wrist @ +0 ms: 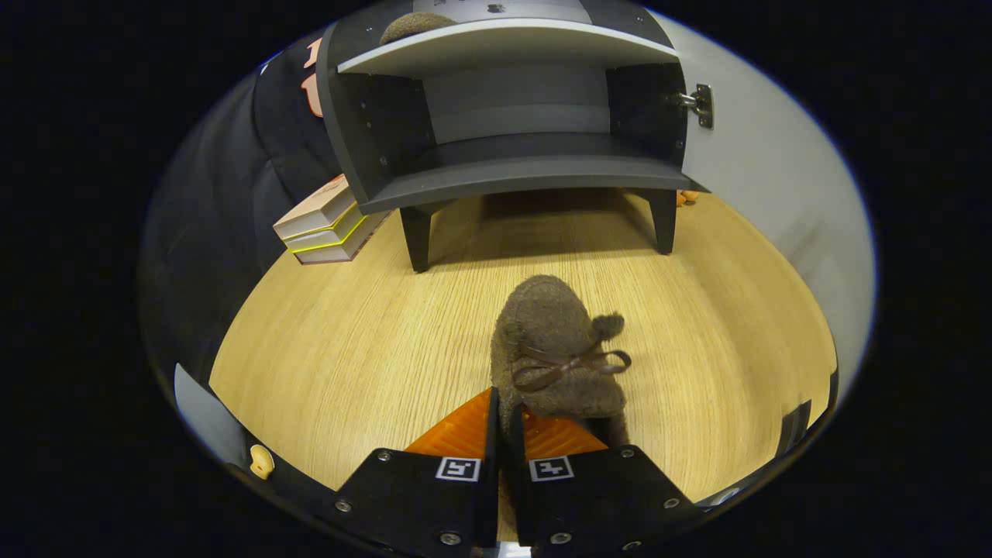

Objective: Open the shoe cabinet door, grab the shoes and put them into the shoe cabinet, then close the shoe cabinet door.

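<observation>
A brown fuzzy shoe (554, 353) with a dark ribbon bow hangs just ahead of my gripper (505, 422), whose two fingers are shut on the shoe's near edge. It is held above the wooden floor (349, 341). Beyond it stands the dark grey shoe cabinet (511, 174) on short legs, its compartment bare inside. The cabinet's white door (763, 178) is swung open to the right on a metal hinge (697, 102). A second brown fuzzy shoe (415, 25) rests on the cabinet's upper shelf.
A stack of books (329, 225) lies on the floor to the left of the cabinet. A small orange thing (686, 197) sits behind the cabinet's right leg. A pale round thing (261, 462) lies near my left finger.
</observation>
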`<state>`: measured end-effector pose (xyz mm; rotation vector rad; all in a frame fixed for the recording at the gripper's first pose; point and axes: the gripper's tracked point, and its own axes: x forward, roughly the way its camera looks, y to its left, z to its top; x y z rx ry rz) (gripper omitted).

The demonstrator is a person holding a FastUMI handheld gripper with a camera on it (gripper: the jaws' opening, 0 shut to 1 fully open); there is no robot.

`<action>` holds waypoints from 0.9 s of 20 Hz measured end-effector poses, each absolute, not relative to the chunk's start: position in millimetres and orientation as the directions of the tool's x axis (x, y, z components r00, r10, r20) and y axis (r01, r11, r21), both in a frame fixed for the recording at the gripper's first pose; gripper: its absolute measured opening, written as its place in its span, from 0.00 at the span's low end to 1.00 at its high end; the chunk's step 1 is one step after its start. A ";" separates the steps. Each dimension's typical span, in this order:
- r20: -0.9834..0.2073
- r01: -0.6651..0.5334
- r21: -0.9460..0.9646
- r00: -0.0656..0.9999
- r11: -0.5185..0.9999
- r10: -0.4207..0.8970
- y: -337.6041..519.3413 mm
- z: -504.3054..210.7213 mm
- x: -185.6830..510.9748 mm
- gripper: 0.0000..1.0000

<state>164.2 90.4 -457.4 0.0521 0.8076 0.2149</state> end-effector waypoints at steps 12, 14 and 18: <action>-0.628 -0.183 0.089 0.752 0.979 0.198 74.1 -356.0 146.7 0.09; -0.596 -0.190 0.089 0.776 0.978 0.205 74.0 -330.1 154.0 0.09; -0.543 -0.197 0.083 0.813 0.977 0.210 72.1 -285.7 172.4 0.09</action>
